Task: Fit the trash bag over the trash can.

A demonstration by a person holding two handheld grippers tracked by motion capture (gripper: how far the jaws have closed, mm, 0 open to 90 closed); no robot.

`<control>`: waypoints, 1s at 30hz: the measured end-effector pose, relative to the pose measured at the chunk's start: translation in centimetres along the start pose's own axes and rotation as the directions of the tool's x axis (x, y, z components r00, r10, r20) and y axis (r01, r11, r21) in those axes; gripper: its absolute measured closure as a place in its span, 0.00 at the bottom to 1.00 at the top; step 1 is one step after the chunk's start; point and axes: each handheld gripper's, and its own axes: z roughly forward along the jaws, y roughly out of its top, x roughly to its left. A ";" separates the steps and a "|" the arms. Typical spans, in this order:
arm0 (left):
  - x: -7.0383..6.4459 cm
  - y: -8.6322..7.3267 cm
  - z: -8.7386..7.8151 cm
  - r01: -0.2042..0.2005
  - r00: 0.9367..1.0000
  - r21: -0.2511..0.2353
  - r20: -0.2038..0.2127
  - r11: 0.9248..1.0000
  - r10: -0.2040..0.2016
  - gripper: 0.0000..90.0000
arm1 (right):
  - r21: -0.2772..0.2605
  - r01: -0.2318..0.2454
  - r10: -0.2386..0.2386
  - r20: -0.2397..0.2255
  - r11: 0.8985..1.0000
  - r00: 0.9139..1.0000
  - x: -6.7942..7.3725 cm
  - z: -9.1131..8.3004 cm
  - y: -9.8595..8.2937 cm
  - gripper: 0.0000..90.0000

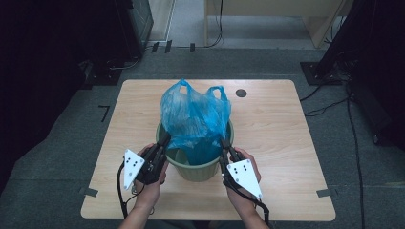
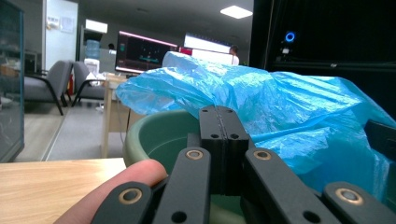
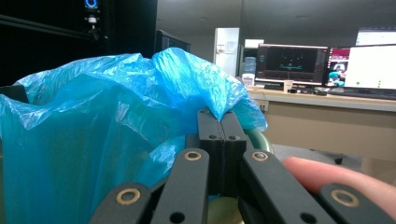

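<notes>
Two grippers are meeting at a green bin (image 1: 198,169) that is standing at the table's (image 1: 282,143) centre, slightly toward six o'clock. Inside it a blue plastic bag (image 1: 193,114) is billowing up above the rim. At the rim's nine o'clock, the left gripper (image 1: 165,140) is pressing its jaws fully together on the bag's edge. At three o'clock, the right gripper (image 1: 223,143) is pinching the opposite edge, jaws likewise closed tight.

Both hands hold the left gripper (image 1: 164,139) and right gripper (image 1: 223,142) forward, fingers pressed together.
</notes>
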 end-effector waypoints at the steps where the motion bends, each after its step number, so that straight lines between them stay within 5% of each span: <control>1: 0.1 0.0 0.3 -0.002 1.000 0.004 -0.003 1.000 0.002 1.00 | -0.003 0.004 -0.004 0.006 1.000 1.000 0.0 0.3 0.0 1.00; 6: 0.4 0.3 0.9 -0.026 0.999 0.036 -0.018 0.999 0.027 1.00 | 0.032 0.011 -0.012 0.032 0.999 0.999 -0.1 1.5 0.2 1.00; 9: 0.2 0.5 0.1 -0.021 1.000 0.020 0.007 1.000 0.021 1.00 | 0.053 0.025 -0.026 0.019 0.998 0.999 -0.1 1.2 0.5 1.00; 14: 0.2 1.4 -1.7 -0.001 0.999 -0.010 0.038 1.000 0.001 1.00 | 0.020 0.025 -0.025 -0.014 0.999 1.000 0.0 -0.5 1.6 1.00; 22: -0.3 2.1 -5.8 -0.029 0.996 -0.044 0.079 0.999 0.033 1.00 | -0.016 0.070 -0.070 -0.068 0.997 0.995 0.9 -4.2 2.6 1.00; 30: 0.0 -0.3 -7.6 -0.067 0.995 0.028 0.078 0.997 0.065 1.00 | 0.046 0.118 -0.113 -0.111 0.992 0.987 1.5 -6.3 0.1 1.00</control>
